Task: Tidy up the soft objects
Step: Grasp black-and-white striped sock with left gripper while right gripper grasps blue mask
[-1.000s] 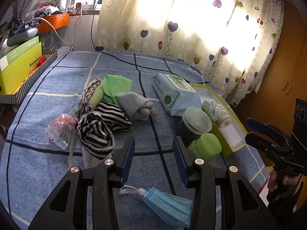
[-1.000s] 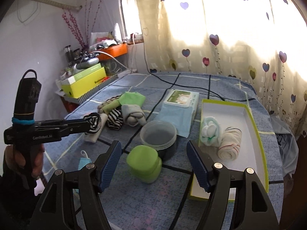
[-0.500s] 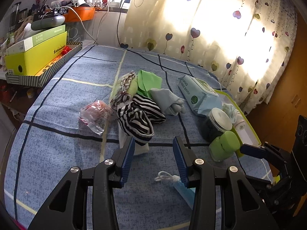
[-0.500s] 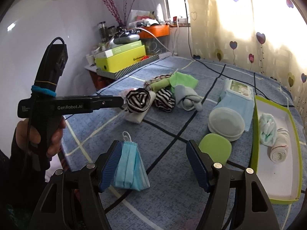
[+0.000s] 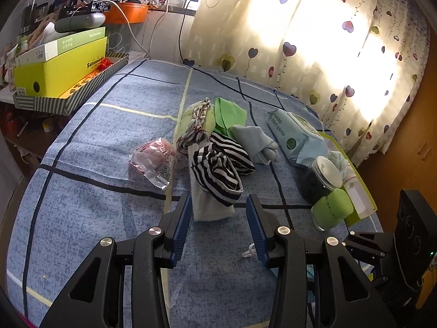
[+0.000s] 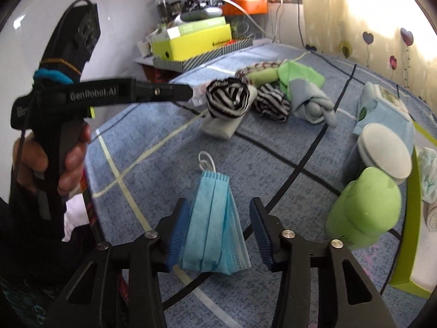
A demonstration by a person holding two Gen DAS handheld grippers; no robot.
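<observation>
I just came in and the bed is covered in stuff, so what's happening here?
A person is sorting soft things on the bed with a handheld gripper in each hand. The right gripper has just been closing around a blue face mask, which lies between its jaws, not yet pinched. The left gripper is open, nearing a striped sock bundle. Two rolled items already sit in the green-rimmed tray.

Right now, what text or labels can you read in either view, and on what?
"GenRobot.AI": side of the left tongs, seen from the right wrist.
"SHISUONANT", roughly: front of the yellow box; letters small, spelling unsure.
"OAYAO", roughly: wipes pack, seen upside down.
White-green box print: too small.
Clear plastic bag print: blurred.
</observation>
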